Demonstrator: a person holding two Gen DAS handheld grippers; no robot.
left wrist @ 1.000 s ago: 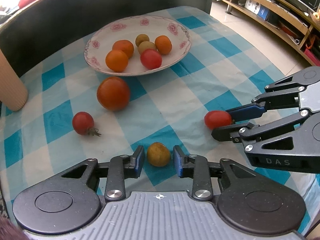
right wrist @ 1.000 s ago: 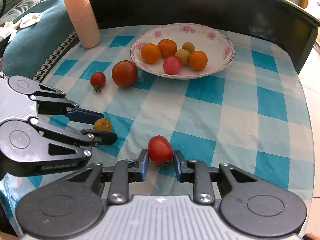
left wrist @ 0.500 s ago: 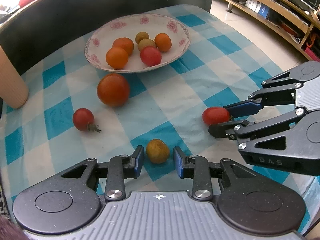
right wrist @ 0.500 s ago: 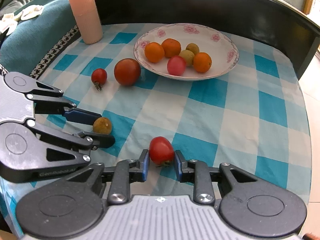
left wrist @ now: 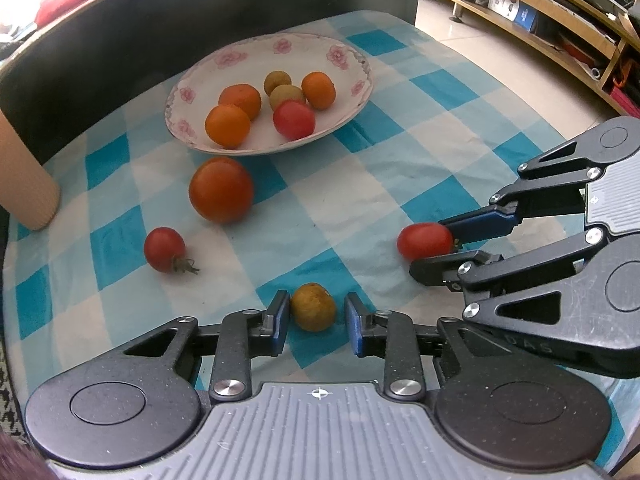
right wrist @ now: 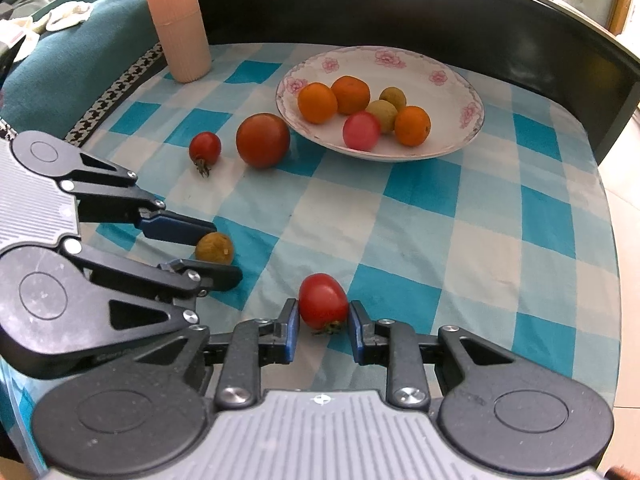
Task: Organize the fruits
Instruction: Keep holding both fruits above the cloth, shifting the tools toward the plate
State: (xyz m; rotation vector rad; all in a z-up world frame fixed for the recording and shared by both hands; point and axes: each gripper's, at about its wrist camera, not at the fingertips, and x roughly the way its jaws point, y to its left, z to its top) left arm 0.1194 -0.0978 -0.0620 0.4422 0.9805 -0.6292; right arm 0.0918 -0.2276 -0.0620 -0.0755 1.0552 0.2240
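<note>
Both tongs gape, left (left wrist: pixel 313 317) around a longan (left wrist: pixel 312 306), right (right wrist: pixel 323 321) seemingly (barely) touching a tomato (right wrist: pixel 322 305).

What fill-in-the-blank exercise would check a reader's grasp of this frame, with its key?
1. The right gripper brackets a small red ____.
2. The plate holds ____ fruits.
3. The brownish-yellow fruit sits between the fingers of the ____ gripper.
4. The big tomato lies on the ____, beside the plate.

Missing words: tomato; six; left; tablecloth
</note>
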